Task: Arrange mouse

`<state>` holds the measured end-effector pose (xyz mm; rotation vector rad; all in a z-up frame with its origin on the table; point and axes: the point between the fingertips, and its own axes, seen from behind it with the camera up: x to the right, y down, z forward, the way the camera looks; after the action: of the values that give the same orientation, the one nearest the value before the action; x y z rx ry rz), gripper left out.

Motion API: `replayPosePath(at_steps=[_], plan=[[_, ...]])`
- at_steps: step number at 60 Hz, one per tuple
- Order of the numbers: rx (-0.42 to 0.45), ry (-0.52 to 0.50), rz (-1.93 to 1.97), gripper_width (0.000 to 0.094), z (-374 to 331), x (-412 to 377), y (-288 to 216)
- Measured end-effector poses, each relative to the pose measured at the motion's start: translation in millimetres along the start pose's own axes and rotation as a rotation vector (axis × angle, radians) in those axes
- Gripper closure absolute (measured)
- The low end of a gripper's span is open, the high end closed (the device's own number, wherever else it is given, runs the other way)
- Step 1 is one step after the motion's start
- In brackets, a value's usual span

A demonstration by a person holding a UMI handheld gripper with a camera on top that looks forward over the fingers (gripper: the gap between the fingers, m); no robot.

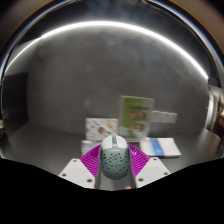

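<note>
Perforated mouse [113, 160] clamped between gripper [113, 166] pads, boxes [135, 116] beyond

The mouse's [114, 160] lower end is hidden between the claw's [113, 172] fingers; box print is unreadable.

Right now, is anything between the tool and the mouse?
No. The mouse, pale with a perforated shell, already sits between the tool's fingers, pink pads at either side. Whether both pads press on it I cannot tell. The boxes and booklet lie beyond it, by the wall.
</note>
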<state>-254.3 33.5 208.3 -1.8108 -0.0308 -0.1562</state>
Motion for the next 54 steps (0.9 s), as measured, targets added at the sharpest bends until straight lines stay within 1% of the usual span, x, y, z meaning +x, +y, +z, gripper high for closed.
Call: replayPosePath(at_steps=[4, 8, 11, 14, 18, 22, 23, 24, 27, 29, 30, 35, 41, 42, 43, 49, 54], plan=[[-0.053, 0.071, -0.01, 0.0543, 4, 74, 33], [-0.163, 0.088, 0.011, 0.0543, 17, 127, 91], [-0.226, 0.056, 0.044, 0.0543, 23, 143, 135], [-0.283, 0.0, 0.051, 0.0541, 27, 145, 169], [-0.317, -0.058, 0.042, 0.054, 39, 143, 204], [-0.363, -0.073, 0.048, 0.0538, 45, 147, 230], [-0.379, -0.078, 0.05, 0.0484, 44, 147, 235], [-0.349, -0.083, 0.065, 0.0532, 47, 147, 229], [-0.358, -0.104, 0.056, 0.0529, 46, 145, 231], [-0.351, -0.116, 0.042, 0.0473, 48, 144, 230], [-0.357, -0.123, 0.034, 0.0469, 48, 144, 231], [-0.356, -0.161, 0.012, 0.0386, 52, 142, 230], [-0.377, -0.165, 0.03, 0.0038, 44, 157, 232], [-0.381, -0.18, 0.033, 0.0087, 38, 160, 231], [-0.378, -0.193, 0.04, 0.0097, 34, 161, 231], [-0.37, -0.258, 0.114, 0.0081, -6, 175, 227], [-0.349, -0.266, 0.156, 0.0085, -41, 199, 233]])
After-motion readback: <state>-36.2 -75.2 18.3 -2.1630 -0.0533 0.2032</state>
